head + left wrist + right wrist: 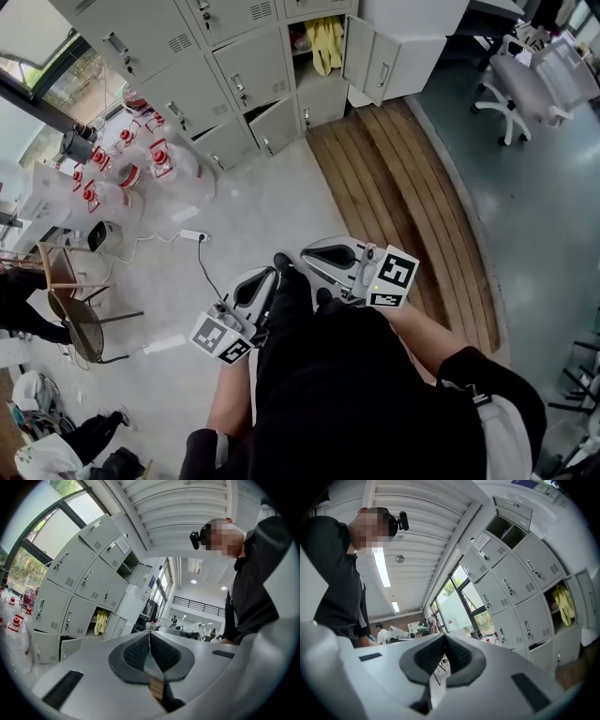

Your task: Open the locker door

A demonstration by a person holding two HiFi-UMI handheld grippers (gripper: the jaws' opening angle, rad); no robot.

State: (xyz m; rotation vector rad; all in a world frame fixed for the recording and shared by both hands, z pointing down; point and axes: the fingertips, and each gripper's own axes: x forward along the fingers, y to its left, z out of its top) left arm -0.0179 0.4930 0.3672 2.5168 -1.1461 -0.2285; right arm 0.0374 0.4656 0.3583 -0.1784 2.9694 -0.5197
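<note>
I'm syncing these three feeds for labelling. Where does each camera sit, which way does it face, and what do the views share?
Head view: on the person's head, facing steeply down at floor and lockers; left gripper, right gripper and black torso show.
Left gripper view: on that gripper, along its shut jaws; lockers left, torso right.
Right gripper view: likewise along shut jaws; lockers right, torso left.
Shared: all three show the yellow cloth inside the lockers.

Head view steeply down; 2 gripper views along jaws, distant lockers [248, 66] shared.
</note>
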